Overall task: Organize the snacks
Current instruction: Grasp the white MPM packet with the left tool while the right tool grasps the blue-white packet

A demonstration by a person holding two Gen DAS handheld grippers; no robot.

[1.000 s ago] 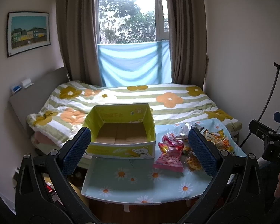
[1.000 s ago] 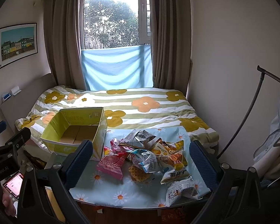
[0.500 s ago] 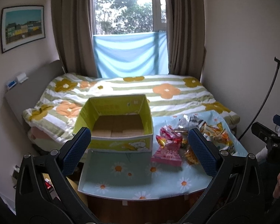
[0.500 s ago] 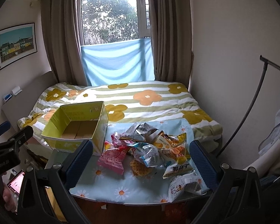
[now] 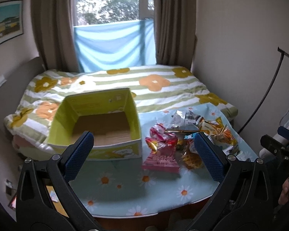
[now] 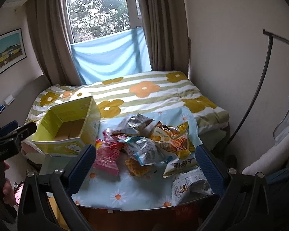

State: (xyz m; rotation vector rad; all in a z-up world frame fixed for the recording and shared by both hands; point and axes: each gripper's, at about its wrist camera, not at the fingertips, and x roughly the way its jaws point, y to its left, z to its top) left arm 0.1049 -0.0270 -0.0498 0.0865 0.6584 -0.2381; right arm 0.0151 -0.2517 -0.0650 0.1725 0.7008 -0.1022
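An open yellow-green cardboard box [image 5: 98, 123] stands empty on the left of a small table with a daisy cloth [image 5: 125, 188]; it also shows in the right wrist view [image 6: 67, 127]. A pile of snack packets [image 6: 154, 144] lies to its right, with a pink packet [image 5: 160, 158] nearest the box; the pink packet also shows in the right wrist view [image 6: 106, 157]. My left gripper [image 5: 144, 152] is open and empty above the table's front. My right gripper [image 6: 146, 163] is open and empty in front of the pile.
A bed with a flowered striped quilt [image 5: 125, 88] lies behind the table. A white snack bag [image 6: 190, 186] sits at the table's front right edge. A wall and a dark curved pole [image 6: 260, 88] are on the right. Curtains and a window are at the back.
Both grippers have moved forward and lower toward the table; the box and the snack pile look larger and closer. Both stay open and empty.
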